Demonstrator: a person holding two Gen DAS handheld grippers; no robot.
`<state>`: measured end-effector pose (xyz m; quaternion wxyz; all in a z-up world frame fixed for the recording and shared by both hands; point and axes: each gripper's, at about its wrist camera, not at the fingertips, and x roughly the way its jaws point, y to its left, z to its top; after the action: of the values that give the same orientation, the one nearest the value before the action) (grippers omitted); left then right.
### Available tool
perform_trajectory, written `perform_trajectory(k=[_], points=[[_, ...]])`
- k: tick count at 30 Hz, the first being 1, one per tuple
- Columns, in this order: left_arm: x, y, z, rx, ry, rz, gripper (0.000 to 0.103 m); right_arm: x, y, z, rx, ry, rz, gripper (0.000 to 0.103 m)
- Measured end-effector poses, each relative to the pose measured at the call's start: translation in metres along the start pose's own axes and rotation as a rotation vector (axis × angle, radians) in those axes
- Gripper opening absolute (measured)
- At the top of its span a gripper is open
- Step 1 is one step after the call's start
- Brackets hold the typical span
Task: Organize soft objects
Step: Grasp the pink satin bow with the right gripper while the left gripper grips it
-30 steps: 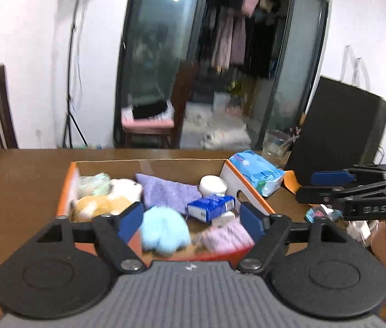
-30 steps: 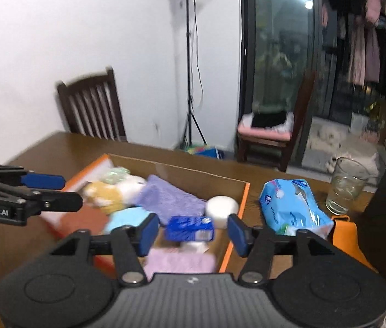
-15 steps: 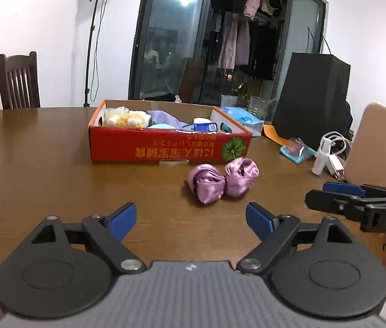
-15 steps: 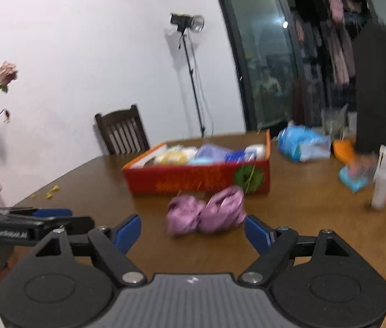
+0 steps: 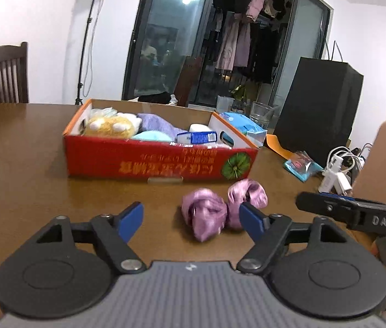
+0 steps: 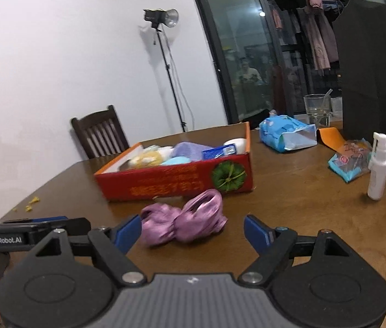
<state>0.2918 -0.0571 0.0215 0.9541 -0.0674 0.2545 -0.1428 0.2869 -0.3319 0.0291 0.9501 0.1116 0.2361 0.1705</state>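
Flanking the crumpled pink-purple satin cloth bundle (image 6: 183,222), the blue-padded fingers (image 6: 127,231) of the right gripper (image 6: 191,232) stand spread and released in the lower middle of the right wrist view, with nothing pressed between them. The left gripper (image 5: 190,220) is likewise unclenched, though its jaws have just been narrowing; in the left wrist view the same bundle (image 5: 206,211) sits at centre frame, between the pads towards the right one, which overlaps its right edge, and I cannot tell whether it touches. The bundle lies loose on the brown wooden tabletop (image 5: 23,169), two shiny twisted knots joined side by side, just in front of the red cardboard box with the green fruit print (image 5: 160,161) and not yet in it. By my reading most of the sorting is done: the box, at mid frame, already holds a yellow-and-white plush toy (image 5: 111,127), a lavender fuzzy cloth (image 5: 156,123), a pale blue fluffy piece (image 5: 152,136) and a small blue-and-white carton (image 5: 197,137). What seems left is grasping this satin piece and adding it. Slippery and limp, it would likely sag or unroll when lifted.
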Motion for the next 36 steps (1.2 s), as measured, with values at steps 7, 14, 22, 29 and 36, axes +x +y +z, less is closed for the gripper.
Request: perform_trajectory(k=[7,14,22,29,36], points=[[0.078,0.015,0.001,-0.005,0.125,-0.103,0.049,0.089,-0.025,0.014,0.021,0.143,-0.013,0.046],[0.093,0.029,-0.011,-0.063,0.177,-0.186,0.040,0.102,-0.034,-0.005,0.018,0.189,0.047,0.035],[0.096,0.033,-0.010,-0.093,0.172,-0.213,0.025,0.105,-0.033,-0.008,0.018,0.196,0.099,0.019],[0.093,0.029,-0.009,-0.076,0.157,-0.211,0.020,0.100,-0.024,-0.007,-0.038,0.180,0.087,0.012],[0.039,0.015,-0.008,-0.082,0.098,-0.195,0.018,0.057,0.003,-0.006,-0.081,0.117,0.081,0.009]])
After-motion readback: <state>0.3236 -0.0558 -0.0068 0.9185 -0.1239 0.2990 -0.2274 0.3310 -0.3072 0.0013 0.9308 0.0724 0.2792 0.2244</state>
